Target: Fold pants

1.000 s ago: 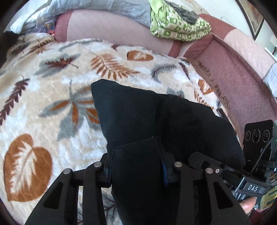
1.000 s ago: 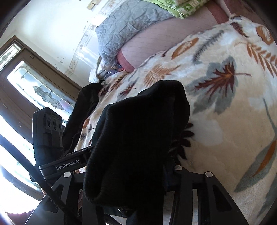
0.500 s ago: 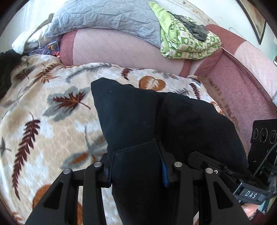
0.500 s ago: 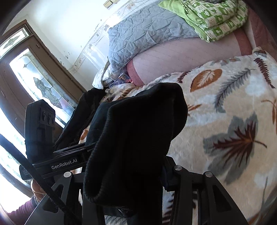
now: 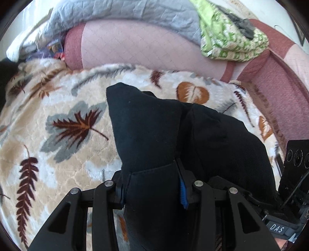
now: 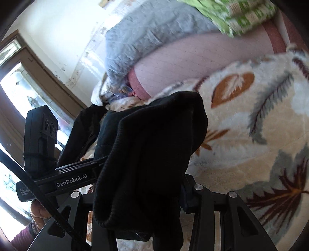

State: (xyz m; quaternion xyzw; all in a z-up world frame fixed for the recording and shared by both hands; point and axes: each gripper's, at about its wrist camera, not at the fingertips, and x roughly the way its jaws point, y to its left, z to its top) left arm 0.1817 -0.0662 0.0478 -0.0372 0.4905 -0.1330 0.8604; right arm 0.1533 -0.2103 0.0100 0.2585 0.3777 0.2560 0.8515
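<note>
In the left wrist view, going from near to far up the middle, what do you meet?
left gripper clamped on black pants → leaf-print blanket → pink sofa backrest → grey quilt draped on top.

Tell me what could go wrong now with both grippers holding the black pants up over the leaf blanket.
1. The left gripper and right gripper each clamp a thick bunch of the black pants; fabric could slip out.
2. Loose folds hang bunched, so the pants may land creased on the leaf blanket.

Bright window daylight, fisheye warp, motion blur
</note>
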